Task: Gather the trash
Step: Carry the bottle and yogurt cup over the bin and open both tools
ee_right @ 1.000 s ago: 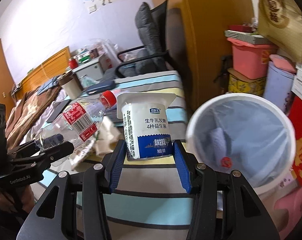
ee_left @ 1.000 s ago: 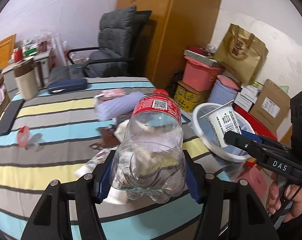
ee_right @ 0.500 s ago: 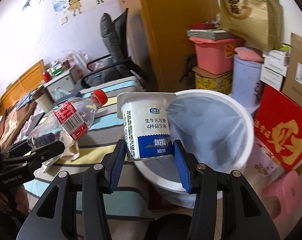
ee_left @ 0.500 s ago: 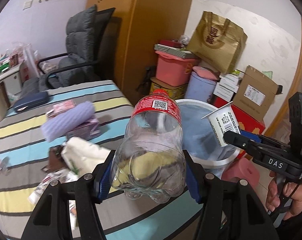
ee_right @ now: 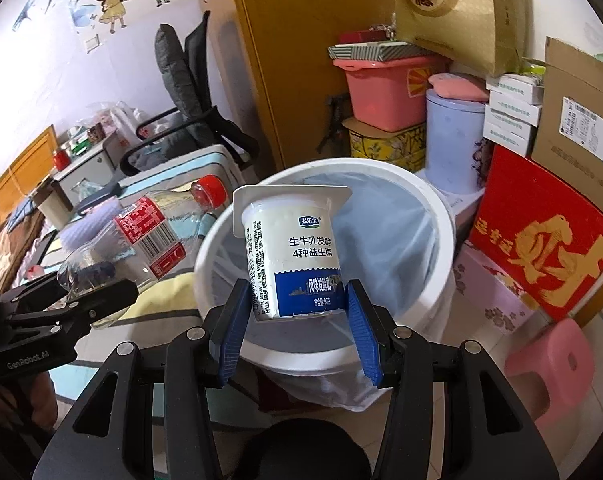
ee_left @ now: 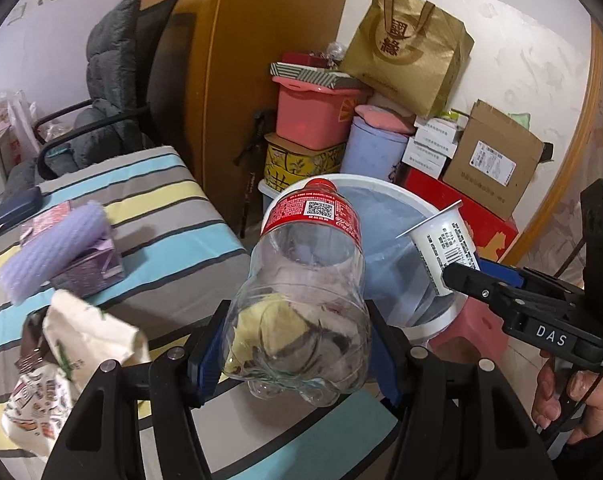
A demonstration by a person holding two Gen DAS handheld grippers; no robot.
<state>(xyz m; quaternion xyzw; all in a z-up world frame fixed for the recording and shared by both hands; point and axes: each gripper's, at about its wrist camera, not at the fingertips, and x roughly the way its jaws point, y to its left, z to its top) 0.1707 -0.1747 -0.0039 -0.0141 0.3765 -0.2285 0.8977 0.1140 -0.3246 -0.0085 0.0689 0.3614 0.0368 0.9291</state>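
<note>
My left gripper (ee_left: 297, 344) is shut on an empty clear plastic bottle (ee_left: 305, 300) with a red label and cap; the bottle's neck points at the white lined trash bin (ee_left: 385, 184) beside the bed. My right gripper (ee_right: 295, 312) is shut on a white and blue yogurt cup (ee_right: 291, 256) and holds it upright over the bin's (ee_right: 441, 224) opening. The bottle also shows in the right wrist view (ee_right: 149, 236), left of the cup. The yogurt cup shows in the left wrist view (ee_left: 441, 248) over the bin's right side.
A striped bed (ee_left: 161, 216) carries a purple tissue box (ee_left: 61, 256), crumpled paper wrappers (ee_left: 81, 336) and a dark case (ee_left: 13, 212). Beyond the bin stand a pink bucket (ee_right: 385, 88), a lavender container (ee_right: 453, 144), boxes and a red box (ee_right: 541, 240). A pink stool (ee_right: 553, 368) sits right.
Both grippers have swung right, off the bed and toward the bin. The yogurt cup is now over the bin's opening and the bottle's neck is at its rim.
</note>
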